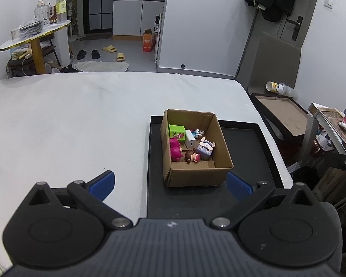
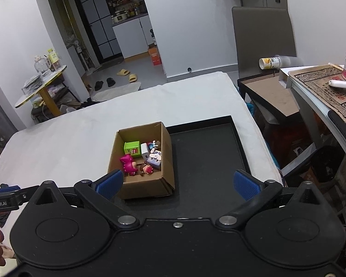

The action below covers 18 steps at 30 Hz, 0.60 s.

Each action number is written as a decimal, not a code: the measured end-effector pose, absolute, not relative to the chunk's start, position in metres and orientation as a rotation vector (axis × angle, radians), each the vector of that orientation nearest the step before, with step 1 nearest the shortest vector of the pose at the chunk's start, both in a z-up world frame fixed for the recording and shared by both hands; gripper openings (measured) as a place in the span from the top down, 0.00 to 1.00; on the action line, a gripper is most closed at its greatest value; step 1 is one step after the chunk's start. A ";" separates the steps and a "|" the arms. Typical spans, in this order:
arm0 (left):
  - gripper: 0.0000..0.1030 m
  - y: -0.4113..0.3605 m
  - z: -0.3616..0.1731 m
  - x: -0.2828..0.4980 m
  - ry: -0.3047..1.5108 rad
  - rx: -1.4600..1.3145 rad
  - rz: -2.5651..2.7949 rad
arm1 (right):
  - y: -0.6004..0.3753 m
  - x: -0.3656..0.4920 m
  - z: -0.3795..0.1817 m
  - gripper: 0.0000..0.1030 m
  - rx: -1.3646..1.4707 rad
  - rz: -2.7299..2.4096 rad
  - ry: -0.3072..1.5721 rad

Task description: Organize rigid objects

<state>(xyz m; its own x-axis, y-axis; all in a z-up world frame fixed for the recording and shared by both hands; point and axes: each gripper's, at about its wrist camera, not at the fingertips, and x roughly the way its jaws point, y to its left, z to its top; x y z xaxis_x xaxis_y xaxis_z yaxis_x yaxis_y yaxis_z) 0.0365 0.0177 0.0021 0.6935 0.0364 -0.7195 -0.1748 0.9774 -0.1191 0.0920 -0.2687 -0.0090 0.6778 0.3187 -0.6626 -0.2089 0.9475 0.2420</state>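
Observation:
An open cardboard box [image 1: 196, 175] stands on the left part of a black tray [image 1: 246, 143] on a white-covered table. Inside lie a green cube [image 1: 176, 131], a white charger block [image 1: 190, 139], a pink figure [image 1: 174, 150], a lilac bunny cube [image 1: 205, 150] and a small brown-haired doll [image 1: 192, 156]. The box also shows in the right wrist view [image 2: 145, 187], on the tray [image 2: 210, 159]. My left gripper [image 1: 170, 184] is open and empty, just short of the box's near wall. My right gripper [image 2: 178, 183] is open and empty, above the tray's near part beside the box.
The white table surface [image 1: 69, 120] spreads left of the tray. Right of the table stand a grey chair [image 2: 263, 37], a low brown tray with a tipped can [image 2: 268, 63] and a cluttered desk [image 2: 323, 85]. A small round table [image 1: 34, 34] stands far left.

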 end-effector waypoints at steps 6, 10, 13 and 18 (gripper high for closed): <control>0.01 0.020 0.001 0.034 0.808 -0.198 0.126 | -0.268 0.092 -0.009 0.00 0.154 0.298 0.779; 0.01 0.020 0.003 0.032 0.803 -0.188 0.128 | -0.267 0.091 -0.010 0.00 0.148 0.304 0.783; 0.01 0.019 0.003 0.032 0.805 -0.190 0.126 | -0.266 0.091 -0.010 0.00 0.141 0.311 0.787; 0.01 0.018 0.003 0.032 0.804 -0.187 0.119 | -0.264 0.089 -0.011 0.00 0.133 0.322 0.793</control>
<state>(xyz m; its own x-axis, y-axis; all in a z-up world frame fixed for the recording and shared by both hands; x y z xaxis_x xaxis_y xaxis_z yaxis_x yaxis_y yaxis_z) 0.0319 0.0177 0.0031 0.6886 0.0352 -0.7243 -0.1769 0.9768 -0.1207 0.0891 -0.2638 -0.0109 0.6562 0.3332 -0.6771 -0.2338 0.9429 0.2373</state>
